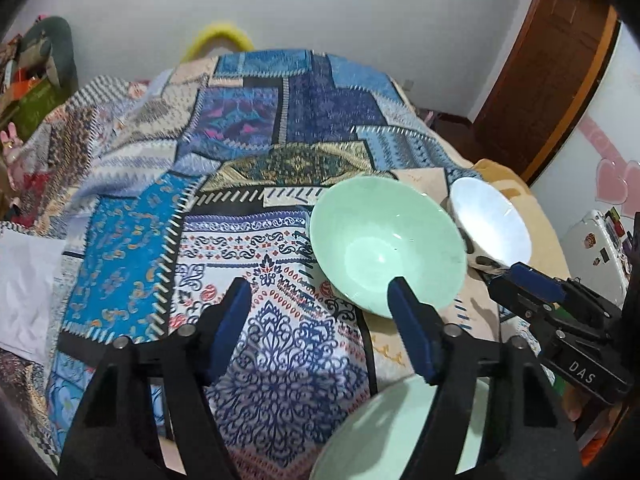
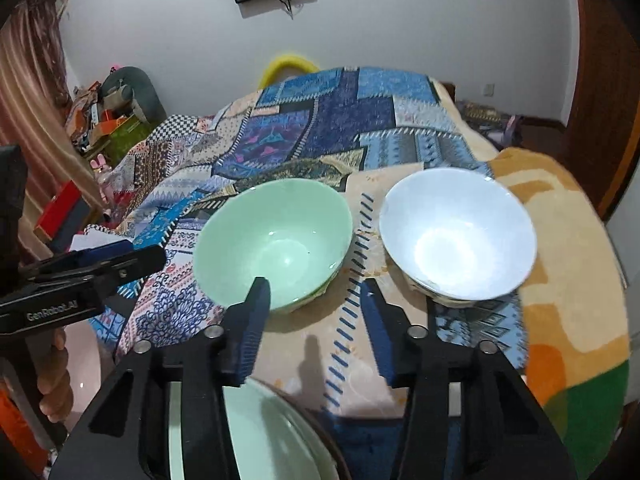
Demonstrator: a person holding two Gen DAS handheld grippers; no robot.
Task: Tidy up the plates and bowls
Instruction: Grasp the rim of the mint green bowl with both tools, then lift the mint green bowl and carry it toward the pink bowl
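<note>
A green bowl sits upright on the patchwork cloth. A white bowl with a patterned outside sits to its right. A pale green plate lies at the near edge, under both grippers. My left gripper is open and empty, its right finger over the green bowl's near rim. My right gripper is open and empty, between the two bowls and just short of them. The right gripper also shows in the left wrist view, and the left gripper in the right wrist view.
A patchwork cloth covers the table. An orange and green blanket lies at the right edge. A white wall stands behind. Clutter and boxes sit at the far left, and a wooden door at the right.
</note>
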